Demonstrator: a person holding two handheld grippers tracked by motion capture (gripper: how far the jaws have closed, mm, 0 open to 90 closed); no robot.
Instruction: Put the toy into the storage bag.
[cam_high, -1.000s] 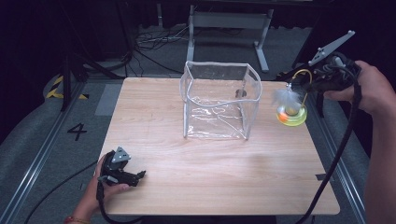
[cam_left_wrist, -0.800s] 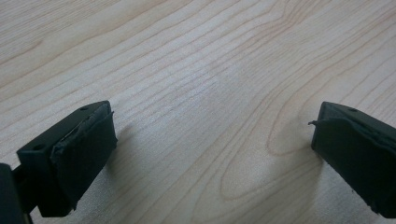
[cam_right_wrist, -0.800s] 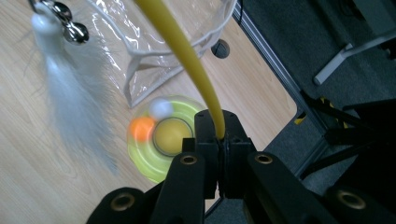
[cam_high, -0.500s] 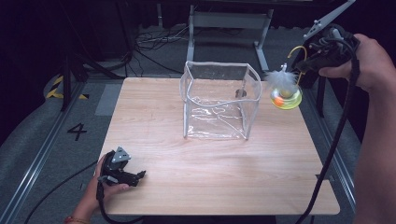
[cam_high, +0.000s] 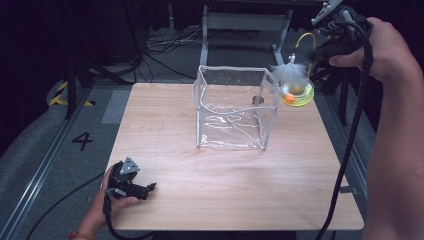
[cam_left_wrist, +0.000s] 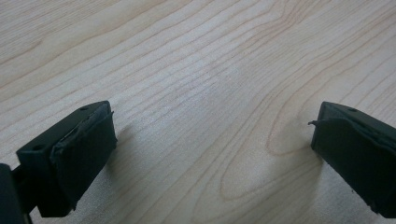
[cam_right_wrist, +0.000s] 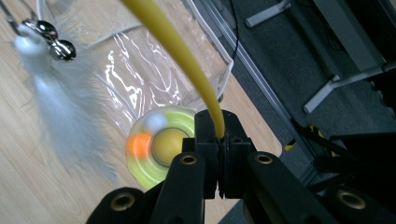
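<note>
Tool (cam_right_wrist: 218, 154) tight on yellow wand (cam_right_wrist: 175, 44)

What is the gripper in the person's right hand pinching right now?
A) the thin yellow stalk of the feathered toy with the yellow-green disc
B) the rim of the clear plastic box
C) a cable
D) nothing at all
A: in the right gripper view the right gripper has its jaws closed on the thin yellow stalk, with the yellow-green disc and white feather hanging beyond.

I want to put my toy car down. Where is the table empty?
Bare wood lies left of the clear box, and all across the front between the left gripper and the table's right edge. It is crowded at the box's right, where the feather toy hangs.
</note>
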